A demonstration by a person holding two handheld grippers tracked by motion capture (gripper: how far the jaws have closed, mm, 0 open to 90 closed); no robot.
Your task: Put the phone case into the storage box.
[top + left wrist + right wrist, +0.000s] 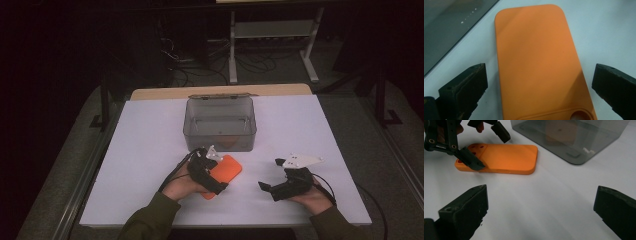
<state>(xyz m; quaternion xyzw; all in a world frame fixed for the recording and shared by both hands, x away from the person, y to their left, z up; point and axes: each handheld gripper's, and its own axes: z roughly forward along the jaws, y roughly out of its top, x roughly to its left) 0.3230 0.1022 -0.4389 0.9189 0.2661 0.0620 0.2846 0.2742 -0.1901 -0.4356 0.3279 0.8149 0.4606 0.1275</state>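
An orange phone case (229,171) lies flat on the white table (150,150), just in front of a grey see-through box (220,122). My left gripper (215,170) hovers over the case's near end, open. In the left gripper view the case (536,62) runs between the two wide-apart jaws of the left gripper (540,72). In the right gripper view the left gripper (486,145) straddles the camera-hole end of the case (504,157), its nearer jaw close to the case's side. My right gripper (270,174) (541,195) is open over bare table to the right, holding nothing.
The box (574,137) stands open-topped at the middle back of the table; a brownish patch shows through its wall, and I cannot tell what it is. Bare white surface lies left and right of the box. Beyond the table are a white stand (272,30) and cables on the dark floor.
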